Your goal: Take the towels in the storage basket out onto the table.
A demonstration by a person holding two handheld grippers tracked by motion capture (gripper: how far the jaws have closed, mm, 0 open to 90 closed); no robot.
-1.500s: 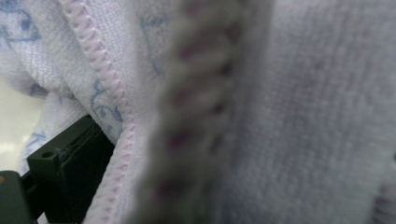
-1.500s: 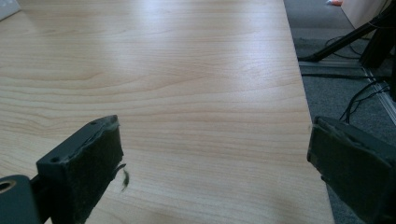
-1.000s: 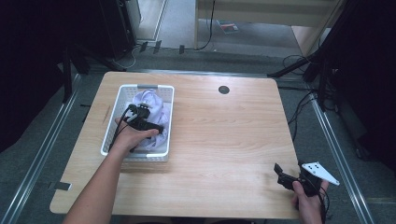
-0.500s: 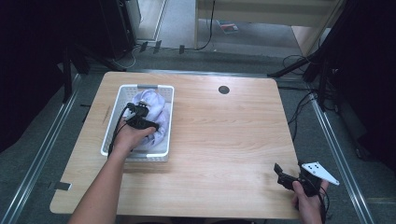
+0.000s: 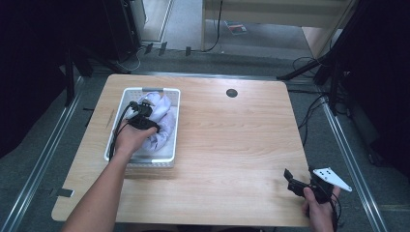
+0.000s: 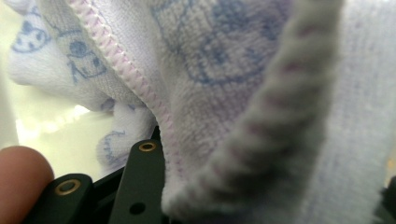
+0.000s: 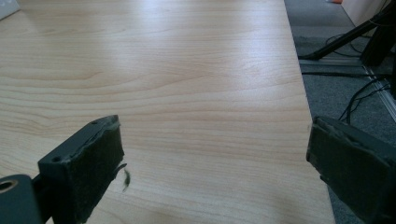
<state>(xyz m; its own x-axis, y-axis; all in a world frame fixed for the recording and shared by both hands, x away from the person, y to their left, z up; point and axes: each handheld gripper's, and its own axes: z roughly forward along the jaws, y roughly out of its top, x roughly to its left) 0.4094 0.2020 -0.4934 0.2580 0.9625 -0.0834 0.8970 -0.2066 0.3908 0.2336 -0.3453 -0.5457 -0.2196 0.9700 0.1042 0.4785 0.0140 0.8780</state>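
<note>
Grasp step: left gripper [image 5: 140, 112], jaws just closed on the cloth [image 5: 162, 121] in the basket [image 5: 175, 126] near the table's [image 5: 232, 145] left edge; right gripper [image 5: 300, 185] open, idle at the near-right corner; lifting comes next.

Between the black fingers [image 6: 140, 182] of the left gripper [image 5: 140, 117], the cloth [image 6: 224, 70] is white with faint blue cartoon prints and a pale pink stitched hem. The basket [image 5: 175, 126] around it is white. Ahead of the right gripper's [image 7: 215, 168] black fingers, the worktop [image 7: 187, 84] is light wood with grain lines.
</note>
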